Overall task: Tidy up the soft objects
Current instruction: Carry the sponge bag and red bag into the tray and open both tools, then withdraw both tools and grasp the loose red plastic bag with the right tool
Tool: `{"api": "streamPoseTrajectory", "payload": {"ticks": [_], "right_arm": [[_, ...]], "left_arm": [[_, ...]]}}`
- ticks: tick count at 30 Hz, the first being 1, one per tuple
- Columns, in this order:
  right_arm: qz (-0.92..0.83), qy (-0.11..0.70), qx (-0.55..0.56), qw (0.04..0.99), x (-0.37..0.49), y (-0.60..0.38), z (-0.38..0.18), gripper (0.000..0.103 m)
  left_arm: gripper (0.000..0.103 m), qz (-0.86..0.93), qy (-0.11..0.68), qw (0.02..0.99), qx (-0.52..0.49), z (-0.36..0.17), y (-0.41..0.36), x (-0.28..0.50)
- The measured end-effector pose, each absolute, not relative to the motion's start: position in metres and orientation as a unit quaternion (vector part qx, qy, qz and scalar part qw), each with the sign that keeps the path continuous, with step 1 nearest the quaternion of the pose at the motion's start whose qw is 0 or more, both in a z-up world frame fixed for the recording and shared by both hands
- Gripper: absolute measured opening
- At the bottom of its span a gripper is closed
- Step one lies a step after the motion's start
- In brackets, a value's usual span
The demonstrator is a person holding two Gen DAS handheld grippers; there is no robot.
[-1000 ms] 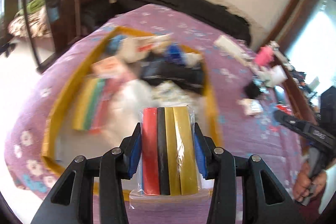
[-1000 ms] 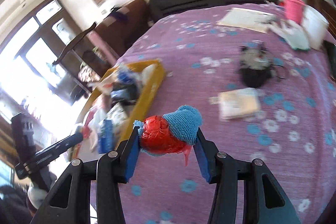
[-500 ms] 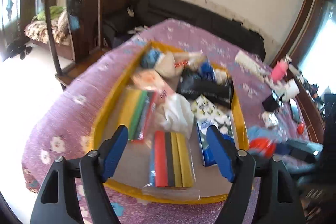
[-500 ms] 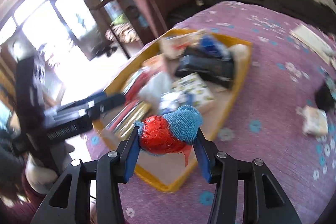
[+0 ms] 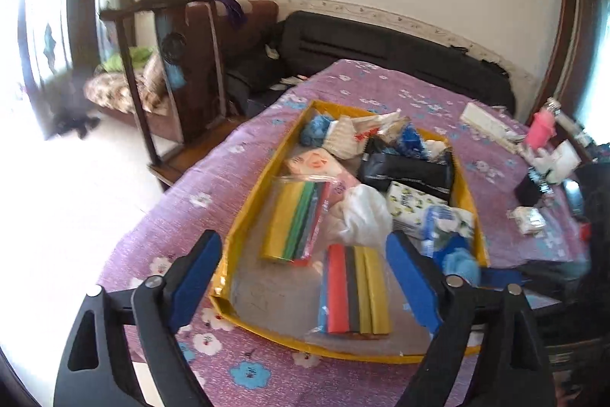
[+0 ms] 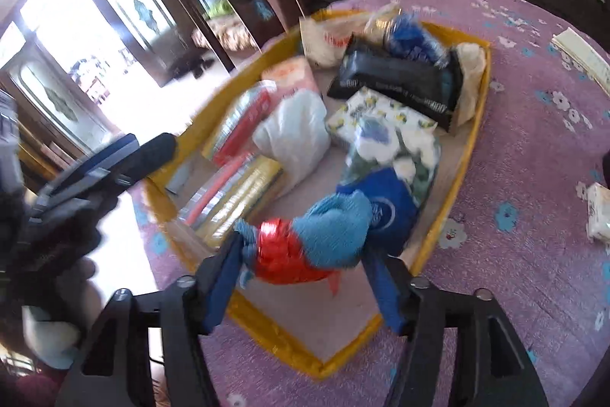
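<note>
A yellow tray (image 5: 248,216) on the purple flowered cloth holds several soft packs. A clear packet of red, black and yellow sponge strips (image 5: 354,292) lies at its near end. My left gripper (image 5: 301,243) hovers over that end with its jaws wide and still opening, nothing touching them. My right gripper (image 6: 303,266) is over the tray's (image 6: 457,185) near corner. Its jaws are opening around a blue cloth bundle wrapped in red (image 6: 328,235), which sits loose between the pads. That bundle (image 5: 459,260) shows blurred at the tray's right edge in the left wrist view. The left gripper (image 6: 114,163) appears at the left.
The tray also holds a second colour-strip pack (image 5: 297,216), a white bag (image 5: 362,212), tissue packs and a black pouch (image 5: 408,170). A pink cup (image 5: 541,128) and a small pack (image 5: 528,220) stand on the cloth to the right. A wooden chair (image 5: 183,63) is beyond the table's left edge.
The left gripper let go of the sponge-strip packet, which now lies in the tray, and drew back with wide jaws. The right gripper carried the bundle over the tray and its jaws widened.
</note>
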State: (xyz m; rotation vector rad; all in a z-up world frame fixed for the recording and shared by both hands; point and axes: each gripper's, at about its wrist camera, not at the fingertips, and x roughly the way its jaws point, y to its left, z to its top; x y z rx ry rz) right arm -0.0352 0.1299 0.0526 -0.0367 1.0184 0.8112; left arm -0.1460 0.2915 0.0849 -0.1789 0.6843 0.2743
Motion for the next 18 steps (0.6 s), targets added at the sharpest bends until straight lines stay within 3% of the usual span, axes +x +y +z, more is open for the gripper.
{"api": "streamPoseTrajectory", "payload": {"ticks": [5, 18], "right_arm": [[0.358, 0.434, 0.010, 0.827, -0.039, 0.091, 0.076, 0.081], [0.289, 0.440, 0.076, 0.847, -0.038, -0.009, 0.063, 0.081]], "left_arm": [[0.091, 0.167, 0.340, 0.924, -0.045, 0.084, 0.276, -0.143], [0.092, 0.158, 0.345, 0.925, 0.036, 0.091, 0.218, -0.139]]}}
